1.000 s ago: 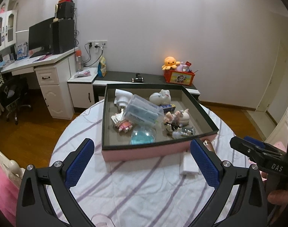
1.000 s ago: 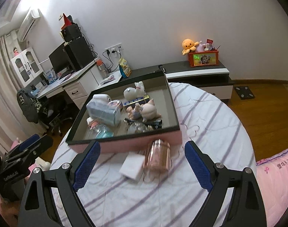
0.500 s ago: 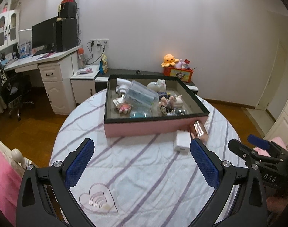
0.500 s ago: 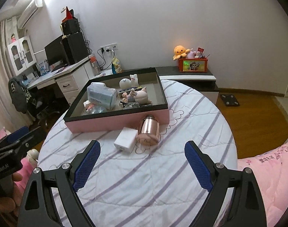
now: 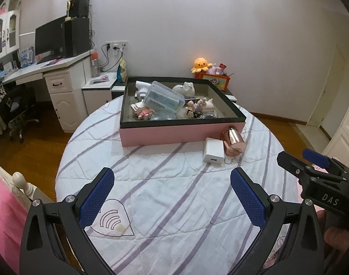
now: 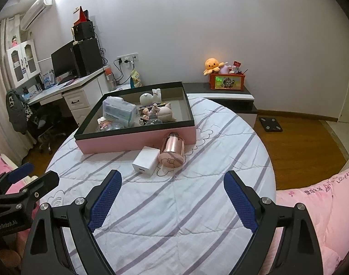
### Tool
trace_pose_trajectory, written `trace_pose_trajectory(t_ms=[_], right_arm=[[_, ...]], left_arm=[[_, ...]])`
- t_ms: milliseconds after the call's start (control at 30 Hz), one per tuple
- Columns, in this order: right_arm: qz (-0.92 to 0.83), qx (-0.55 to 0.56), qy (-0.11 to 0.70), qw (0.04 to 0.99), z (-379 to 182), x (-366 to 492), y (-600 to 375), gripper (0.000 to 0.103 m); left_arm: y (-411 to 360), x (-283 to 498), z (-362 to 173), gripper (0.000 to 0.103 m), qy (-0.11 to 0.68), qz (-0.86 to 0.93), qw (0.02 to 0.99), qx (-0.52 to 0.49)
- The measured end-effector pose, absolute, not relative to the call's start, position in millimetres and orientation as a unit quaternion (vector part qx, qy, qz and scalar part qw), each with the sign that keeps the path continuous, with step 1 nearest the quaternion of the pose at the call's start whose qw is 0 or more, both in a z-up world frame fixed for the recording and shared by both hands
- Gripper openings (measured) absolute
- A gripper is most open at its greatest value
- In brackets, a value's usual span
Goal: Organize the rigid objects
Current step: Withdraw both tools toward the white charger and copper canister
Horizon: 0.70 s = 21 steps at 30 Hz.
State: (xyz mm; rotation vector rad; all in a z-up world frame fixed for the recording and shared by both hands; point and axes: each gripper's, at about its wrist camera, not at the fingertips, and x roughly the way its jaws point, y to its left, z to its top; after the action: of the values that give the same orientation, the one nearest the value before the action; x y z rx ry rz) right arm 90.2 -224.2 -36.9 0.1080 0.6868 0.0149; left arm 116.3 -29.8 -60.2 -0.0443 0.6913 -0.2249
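On the striped table [image 5: 165, 183], a pink tray [image 5: 174, 133] is holding small toys, while a white charger [image 6: 145, 160] and a copper cup [image 6: 172, 150] (tipped on its side) are lying touching each other just before the tray's wall. Both the left gripper [image 5: 172, 190] and right gripper [image 6: 172, 190] are hanging spread wide, grasping nothing, well short of the pair.

I note a white quilted cover [image 5: 165, 183] with lilac stripes. The tray [image 5: 174, 134] shows pink walls and a black rim. The charger block [image 5: 213, 152] is white, the lying bottle [image 5: 233, 140] rose-gold. The finger pads [image 5: 96, 197] are blue on black frames. I record an orange octopus plush [image 6: 212, 65].
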Motion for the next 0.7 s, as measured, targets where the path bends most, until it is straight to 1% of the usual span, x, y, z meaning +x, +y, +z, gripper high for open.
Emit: trace_pose_trajectory(t_ms=[300,700], right_arm=[[-0.009,0.055,0.351,0.935,-48,98,-239,0.092],[-0.017,0.067,0.378,0.923,-70,120,-259,0.092]], left_arm=[[-41,126,-71,0.103,0.354,-0.115,0.928,-0.017],[-79,165,-101,0.103,0.389,-0.138,0.911,-0.007]])
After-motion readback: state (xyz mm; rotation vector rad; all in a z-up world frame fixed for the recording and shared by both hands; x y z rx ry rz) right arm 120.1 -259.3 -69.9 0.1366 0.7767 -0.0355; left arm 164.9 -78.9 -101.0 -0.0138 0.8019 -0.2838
